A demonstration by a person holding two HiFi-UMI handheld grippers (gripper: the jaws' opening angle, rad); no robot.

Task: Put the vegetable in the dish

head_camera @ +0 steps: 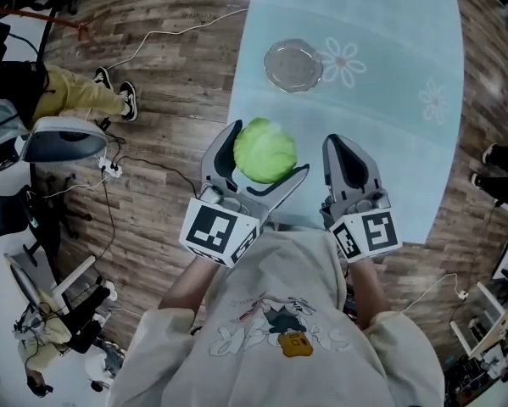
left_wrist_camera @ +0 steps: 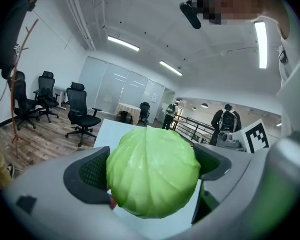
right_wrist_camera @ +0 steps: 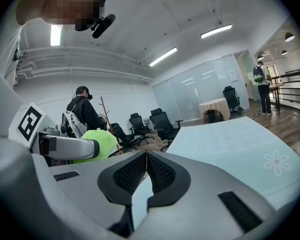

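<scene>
A round green cabbage (head_camera: 265,150) is clamped between the jaws of my left gripper (head_camera: 258,161), held in the air over the near end of the pale blue table (head_camera: 389,66). From the left gripper view the cabbage (left_wrist_camera: 153,173) fills the gap between both pads of that gripper (left_wrist_camera: 152,176). A clear glass dish (head_camera: 293,64) sits farther out on the table, empty. My right gripper (head_camera: 348,159) hangs beside the left one, its jaws pressed together on nothing; in its own view the pads of this gripper (right_wrist_camera: 146,168) meet, and the cabbage (right_wrist_camera: 97,143) shows at the left.
White flower prints (head_camera: 345,61) mark the tablecloth near the dish. Wooden floor with cables (head_camera: 143,164) lies to the left of the table. Office chairs (left_wrist_camera: 79,115) and standing people (left_wrist_camera: 227,121) are in the room beyond.
</scene>
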